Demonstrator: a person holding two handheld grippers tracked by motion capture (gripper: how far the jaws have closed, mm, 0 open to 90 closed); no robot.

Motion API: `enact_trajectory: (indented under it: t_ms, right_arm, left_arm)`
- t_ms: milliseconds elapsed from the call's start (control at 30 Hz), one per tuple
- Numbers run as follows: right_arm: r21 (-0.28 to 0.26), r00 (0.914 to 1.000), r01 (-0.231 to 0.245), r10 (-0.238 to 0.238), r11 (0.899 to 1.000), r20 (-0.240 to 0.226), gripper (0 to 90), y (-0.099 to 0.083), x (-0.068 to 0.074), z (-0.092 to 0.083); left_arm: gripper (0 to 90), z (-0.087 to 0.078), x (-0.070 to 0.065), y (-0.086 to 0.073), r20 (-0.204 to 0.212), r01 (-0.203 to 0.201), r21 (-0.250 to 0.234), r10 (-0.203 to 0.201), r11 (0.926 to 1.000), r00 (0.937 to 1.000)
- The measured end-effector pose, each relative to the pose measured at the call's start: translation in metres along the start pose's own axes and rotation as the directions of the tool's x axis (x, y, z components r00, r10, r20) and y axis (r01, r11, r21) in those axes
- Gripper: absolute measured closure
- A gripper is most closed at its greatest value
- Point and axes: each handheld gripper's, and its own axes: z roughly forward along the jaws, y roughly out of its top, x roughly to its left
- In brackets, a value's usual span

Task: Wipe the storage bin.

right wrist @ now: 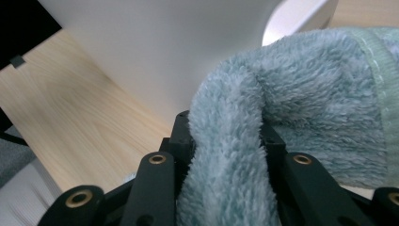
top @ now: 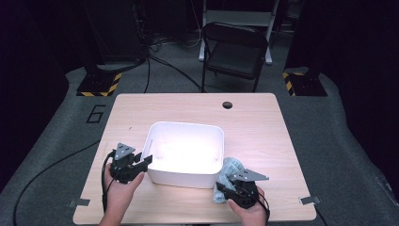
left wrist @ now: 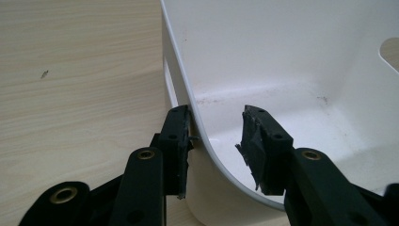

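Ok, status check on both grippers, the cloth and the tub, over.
Left gripper straddles white tub wall, jaws open. Right gripper shut on blue-green cloth beside the tub. Nothing in the way.

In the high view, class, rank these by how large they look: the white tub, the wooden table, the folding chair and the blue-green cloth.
1. wooden table
2. white tub
3. folding chair, though it stands farther from the camera, so its true size against the tub is unsure
4. blue-green cloth, partly hidden by the right gripper

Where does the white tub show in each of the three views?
High view: white tub at table centre, between both hands.
Left gripper view: upper right, its wall between the left claw jaws.
Right gripper view: top centre, behind the blue-green cloth.
Shared landmark: light wooden table.
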Motion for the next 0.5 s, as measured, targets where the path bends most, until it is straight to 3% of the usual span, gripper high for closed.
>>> enact_trajectory:
  t_ms: [267,367,500]
  right_arm:
    - [-0.115,0.9993,0.024,-0.027,0.993,-0.025,67.0,0.022,0.011,-0.031]
    - [-0.118,0.9987,0.049,-0.051,0.992,-0.009,66.9,0.025,0.014,-0.033]
    - [-0.124,0.9992,0.033,-0.036,0.992,-0.017,67.1,0.020,0.010,-0.030]
  left_arm:
    - [60.1,0.000,-0.004,0.000,0.008,-0.005,0.005,0.005,1.0000,1.0000]
    - [60.4,0.000,-0.005,0.000,0.010,-0.008,0.006,0.008,1.0000,0.9999]
    - [61.2,-0.002,-0.005,0.000,0.011,-0.019,0.010,0.019,0.9998,0.9998]
